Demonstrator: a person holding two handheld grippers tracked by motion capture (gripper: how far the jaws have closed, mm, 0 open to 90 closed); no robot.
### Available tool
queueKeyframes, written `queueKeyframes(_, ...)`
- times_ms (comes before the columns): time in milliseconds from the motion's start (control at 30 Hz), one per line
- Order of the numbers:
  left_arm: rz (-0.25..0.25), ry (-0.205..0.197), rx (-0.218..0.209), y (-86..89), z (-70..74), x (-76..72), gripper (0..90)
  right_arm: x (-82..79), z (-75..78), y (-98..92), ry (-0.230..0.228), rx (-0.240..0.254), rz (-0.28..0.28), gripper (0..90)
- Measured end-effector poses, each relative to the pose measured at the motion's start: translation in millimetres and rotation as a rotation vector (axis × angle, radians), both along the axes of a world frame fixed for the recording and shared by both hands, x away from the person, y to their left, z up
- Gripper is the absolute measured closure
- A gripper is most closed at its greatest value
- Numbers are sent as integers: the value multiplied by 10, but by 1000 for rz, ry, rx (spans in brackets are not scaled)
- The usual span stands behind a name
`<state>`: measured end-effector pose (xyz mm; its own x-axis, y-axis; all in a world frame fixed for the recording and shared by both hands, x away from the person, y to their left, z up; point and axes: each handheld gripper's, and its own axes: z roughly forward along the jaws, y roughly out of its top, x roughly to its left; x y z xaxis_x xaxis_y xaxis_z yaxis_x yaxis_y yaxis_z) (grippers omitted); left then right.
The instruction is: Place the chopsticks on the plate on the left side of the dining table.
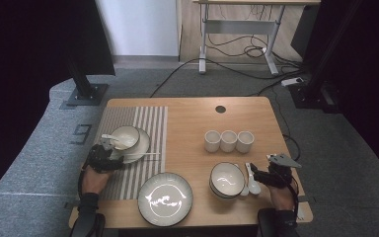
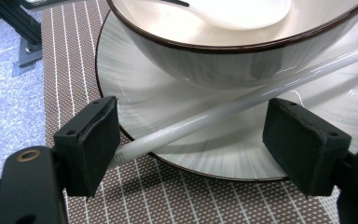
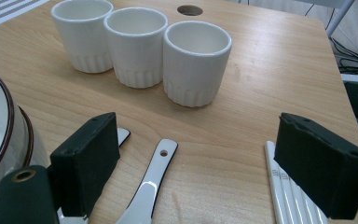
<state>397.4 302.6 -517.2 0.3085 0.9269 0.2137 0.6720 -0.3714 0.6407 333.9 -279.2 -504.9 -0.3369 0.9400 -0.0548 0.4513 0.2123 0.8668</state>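
A white bowl (image 2: 214,65) with a dark rim stands on a grey-streaked plate (image 2: 135,93), and a white spoon (image 2: 233,11) lies inside it. A white chopstick (image 2: 242,102) lies slantwise across the plate. My left gripper (image 2: 193,123) is open at the plate's near edge, one jaw on either side of the chopstick's end; in the high view the left gripper (image 1: 109,148) sits beside the bowl (image 1: 126,137). My right gripper (image 3: 200,140) is open low over the wood, above two white spoons (image 3: 151,182). White chopsticks (image 3: 284,191) lie under its right jaw.
Three white cups (image 1: 228,140) stand in a row mid-table. A second bowl (image 1: 227,179) is just left of the right gripper (image 1: 256,173), and a large plate (image 1: 165,197) lies at the front edge. The striped placemat (image 1: 148,123) covers the table's left side.
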Motion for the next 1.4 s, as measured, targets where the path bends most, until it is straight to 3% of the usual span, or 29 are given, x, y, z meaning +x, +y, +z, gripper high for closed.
queueKeyframes(300, -23, -30, -47, 38, 132, -131, 147, -4, 3, -5, -2, 3, -3, 137)
queueKeyframes(467, -54, -48, -159, 129, 217, -286, 139, -9, 9, -8, -3, 3, -2, 137)
queueKeyframes(700, -52, -72, -232, 226, 190, -577, 61, -14, 14, -8, -1, 5, 1, 137)
queueKeyframes(1000, -97, -53, -242, 53, 40, -692, 0, -29, 39, 1, 3, 4, 14, 137)
queueKeyframes(1267, -146, 15, -177, -58, -162, -654, 0, -77, 64, -72, 24, 1, 14, 137)
queueKeyframes(1400, -156, 47, -165, -70, -219, -640, 0, -92, 70, -116, 46, 7, 8, 138)
